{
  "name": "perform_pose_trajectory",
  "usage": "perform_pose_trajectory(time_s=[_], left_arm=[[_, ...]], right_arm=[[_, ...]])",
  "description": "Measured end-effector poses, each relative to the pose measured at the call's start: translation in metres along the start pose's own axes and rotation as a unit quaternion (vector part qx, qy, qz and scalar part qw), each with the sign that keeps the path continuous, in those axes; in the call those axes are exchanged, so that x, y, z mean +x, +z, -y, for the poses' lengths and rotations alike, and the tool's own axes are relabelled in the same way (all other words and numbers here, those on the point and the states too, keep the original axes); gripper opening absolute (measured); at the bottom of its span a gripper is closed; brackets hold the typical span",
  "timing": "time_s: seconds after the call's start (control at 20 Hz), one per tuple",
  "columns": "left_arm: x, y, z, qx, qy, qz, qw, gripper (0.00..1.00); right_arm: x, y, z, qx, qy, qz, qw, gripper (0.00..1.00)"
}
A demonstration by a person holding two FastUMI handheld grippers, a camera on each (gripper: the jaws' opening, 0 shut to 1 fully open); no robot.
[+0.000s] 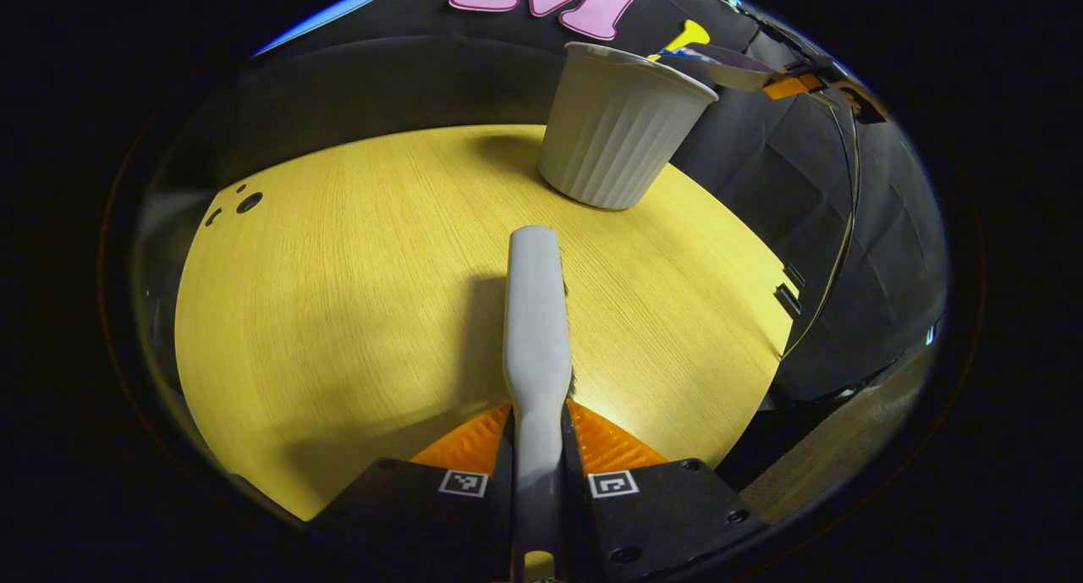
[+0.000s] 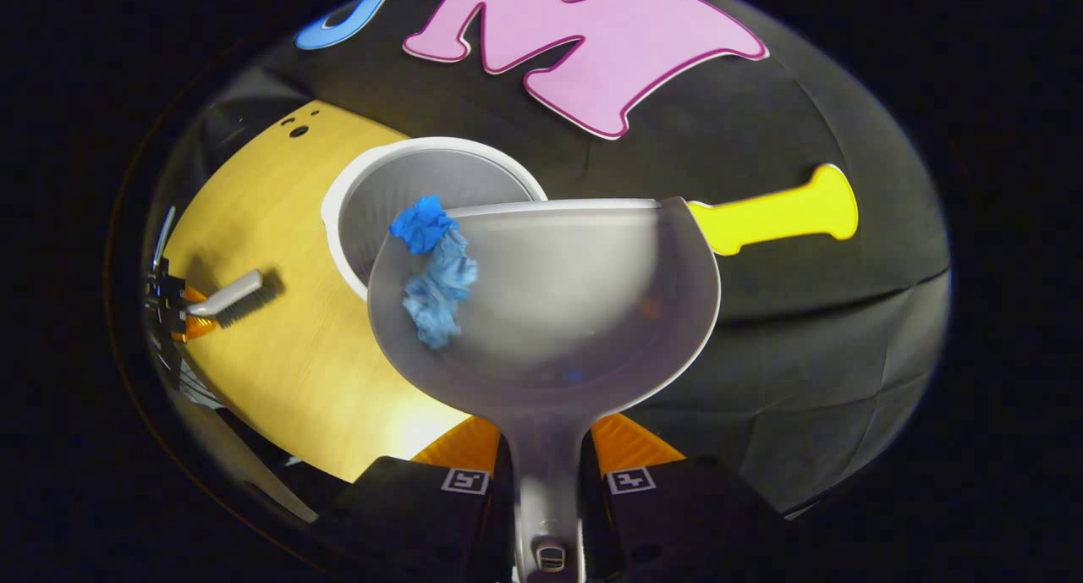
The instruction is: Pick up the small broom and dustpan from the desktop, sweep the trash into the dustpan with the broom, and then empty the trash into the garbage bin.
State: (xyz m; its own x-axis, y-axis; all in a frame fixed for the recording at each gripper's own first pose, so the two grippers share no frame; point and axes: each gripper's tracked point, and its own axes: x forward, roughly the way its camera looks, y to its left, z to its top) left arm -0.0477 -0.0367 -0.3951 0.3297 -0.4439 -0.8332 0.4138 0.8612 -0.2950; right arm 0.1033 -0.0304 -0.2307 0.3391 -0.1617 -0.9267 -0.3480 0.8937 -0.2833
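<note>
Gripping the handle of the dustpan (image 2: 550,312), the right gripper (image 2: 546,460) has both fingers pressed against the stem, one on each side. The pan is tipped so that its front lip hangs over the open mouth of the garbage bin (image 2: 398,185), and the crumpled blue trash (image 2: 436,270) lies on the pan's floor at the edge nearest the bin, its upper end at the lip. The bin, a pale ribbed tub, stands upright on the wooden desktop (image 1: 338,295) near the desktop's far edge. The left gripper (image 1: 539,448) is clamped on the broom (image 1: 535,312), fingers on either side of its narrow neck. Seen from the right gripper view, the broom sits well apart from the bin, above the desktop, bristles pointing down.
</note>
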Motion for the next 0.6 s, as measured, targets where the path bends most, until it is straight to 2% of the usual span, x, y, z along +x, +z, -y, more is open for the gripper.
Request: perform_pose_trajectory(time_s=[0.1,0.3,0.35,0.4,0.6], left_arm=[[0.000,0.000,0.001,-0.003,0.001,0.001,1.000,0.29],[0.001,-0.003,0.001,-0.004,0.004,0.001,1.000,0.29],[0.000,-0.005,0.002,-0.006,0.004,0.002,1.000,0.32],[0.000,-0.005,0.002,-0.007,0.004,0.002,1.000,0.29],[0.002,-0.009,0.003,-0.003,0.006,0.001,1.000,0.31]], right_arm=[[-0.001,0.005,0.002,-0.042,-0.012,-0.007,0.999,0.35],[-0.003,0.013,0.002,-0.101,-0.023,-0.028,0.994,0.35],[-0.001,0.014,0.005,-0.114,-0.025,-0.035,0.993,0.35],[0.000,0.015,0.006,-0.121,-0.025,-0.043,0.991,0.35],[0.002,0.016,0.016,-0.159,-0.036,-0.070,0.984,0.35]])
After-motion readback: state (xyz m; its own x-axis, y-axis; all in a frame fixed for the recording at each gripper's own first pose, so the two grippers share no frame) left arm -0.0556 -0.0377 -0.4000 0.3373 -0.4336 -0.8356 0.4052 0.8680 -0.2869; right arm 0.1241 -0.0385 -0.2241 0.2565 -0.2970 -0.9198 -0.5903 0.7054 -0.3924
